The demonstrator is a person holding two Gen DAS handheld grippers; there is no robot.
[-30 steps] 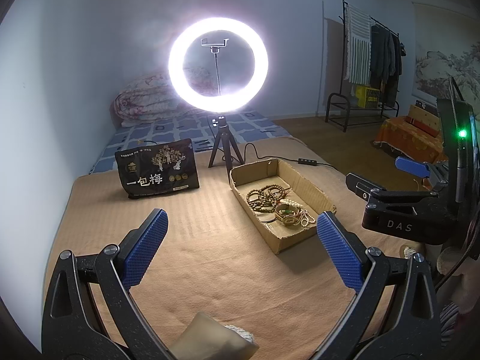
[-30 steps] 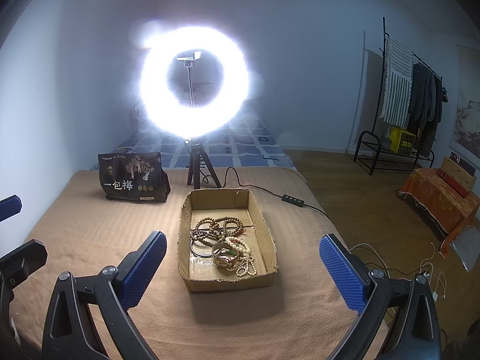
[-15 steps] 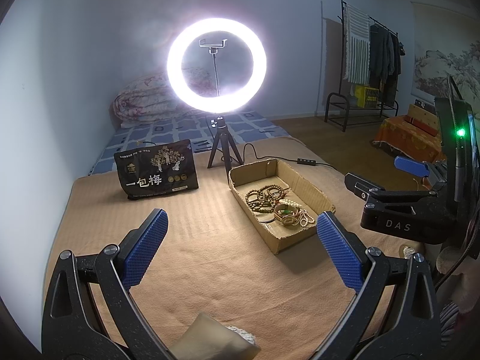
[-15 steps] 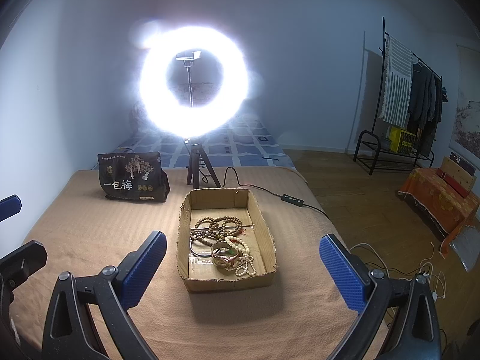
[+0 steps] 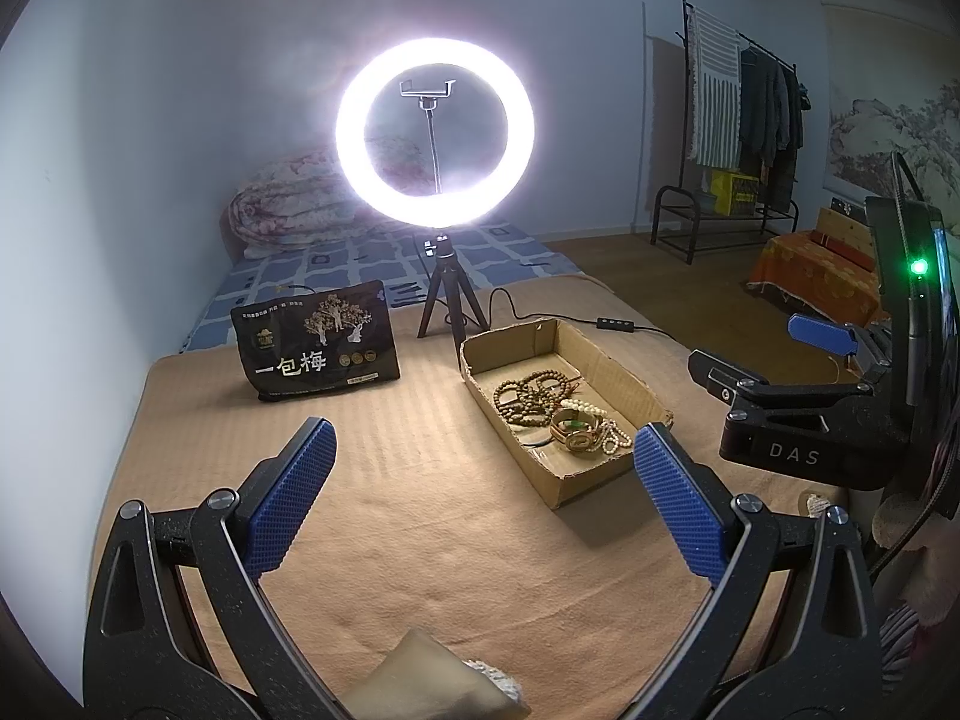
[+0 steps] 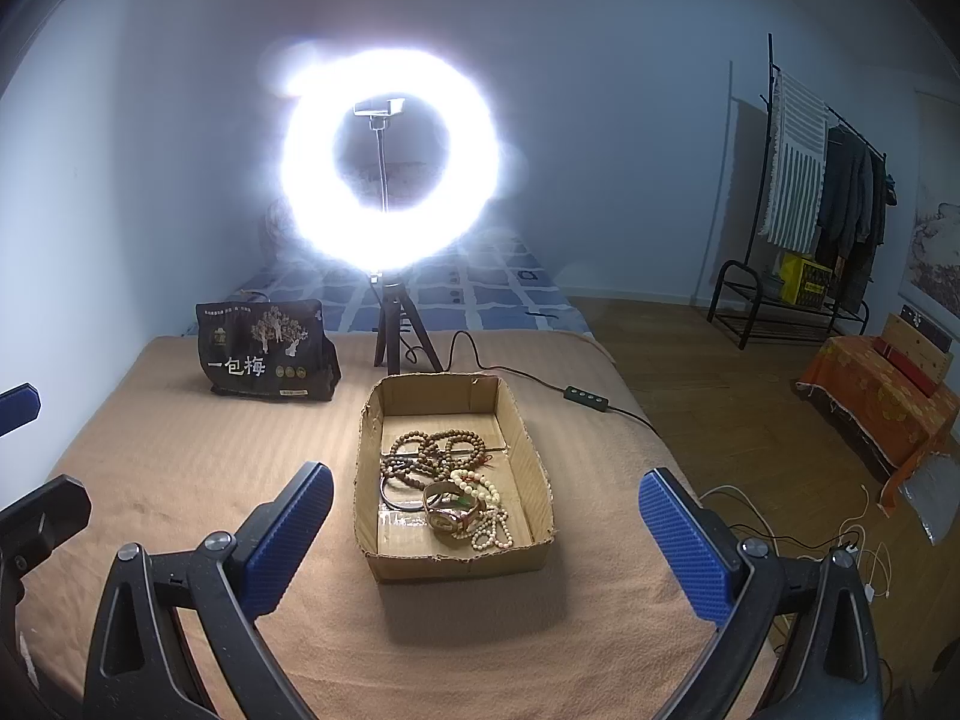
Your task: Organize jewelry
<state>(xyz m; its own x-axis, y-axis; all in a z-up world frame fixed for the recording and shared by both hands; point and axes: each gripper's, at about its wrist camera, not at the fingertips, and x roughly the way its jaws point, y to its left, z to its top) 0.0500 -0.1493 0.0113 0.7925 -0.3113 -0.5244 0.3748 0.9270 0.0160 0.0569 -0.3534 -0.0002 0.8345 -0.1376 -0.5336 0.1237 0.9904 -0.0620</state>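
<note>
Tangled bead bracelets (image 6: pixel 435 456) and a watch (image 6: pixel 453 510) fill a cardboard tray (image 6: pixel 459 564). Both grippers, left gripper (image 5: pixel 483 489) and right gripper (image 6: pixel 483 531), hover spread and empty. The strands look light and limp, best pinched at one loop.

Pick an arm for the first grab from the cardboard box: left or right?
Right, probably. The right gripper faces the cardboard box head-on, with the jewelry centred between its open jaws. The left gripper, also open, has the box off to its right.

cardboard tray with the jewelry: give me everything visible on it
The cardboard tray is a shallow, open-topped brown box with ragged, torn rims and a tape-shiny floor. It sits flat on the tan blanket, in front of the ring light tripod. Wooden bead strands, pale bead strands, a dark bangle and a watch lie tangled inside. Neither gripper touches it.
</note>
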